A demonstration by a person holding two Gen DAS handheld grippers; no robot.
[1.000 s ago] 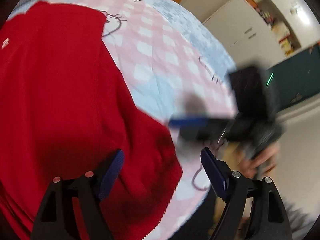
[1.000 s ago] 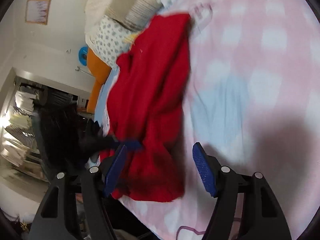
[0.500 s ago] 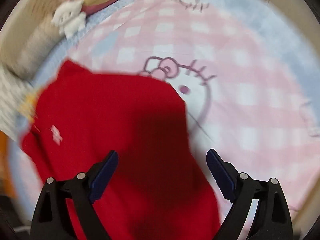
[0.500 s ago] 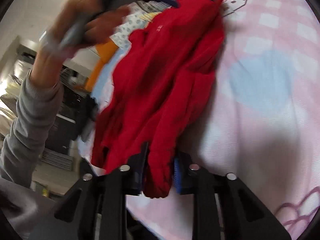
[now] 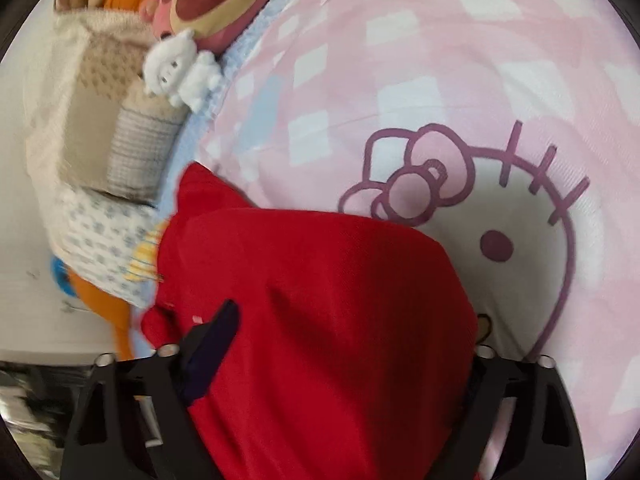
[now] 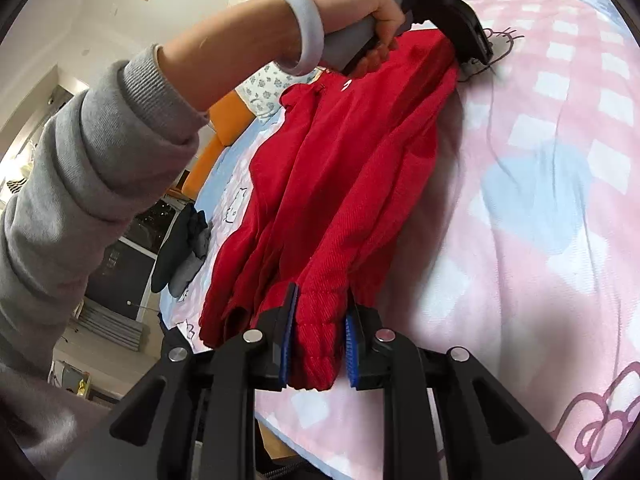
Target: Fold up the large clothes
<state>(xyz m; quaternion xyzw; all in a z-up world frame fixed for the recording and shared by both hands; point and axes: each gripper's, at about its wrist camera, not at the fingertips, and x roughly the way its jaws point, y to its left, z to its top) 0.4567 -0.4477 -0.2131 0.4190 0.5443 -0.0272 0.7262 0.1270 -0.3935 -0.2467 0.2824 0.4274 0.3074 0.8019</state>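
Note:
A red sweatshirt [image 6: 340, 168] lies lengthwise on the pink checked bed cover [image 6: 560, 200]. My right gripper [image 6: 318, 344] is shut on its ribbed hem at the near edge of the bed. My left gripper [image 5: 344, 344] is open, its jaws wide apart over the far part of the sweatshirt [image 5: 320, 320]; red cloth covers the right finger. In the right wrist view the left gripper [image 6: 472, 44] sits at the sweatshirt's far right corner, held by a hand with a pale bangle.
Plush toys [image 5: 184, 68] and pillows [image 5: 108, 132] are piled at the head of the bed. A cat-face print [image 5: 500, 220] lies beside the sweatshirt. Dark clothes [image 6: 184, 248] hang at the bed's left side. An orange headboard [image 6: 224, 128] is behind.
My right gripper has closed on the sweatshirt's hem, having been open a second ago. My left gripper has swung from the near end to the sweatshirt's far part, staying open.

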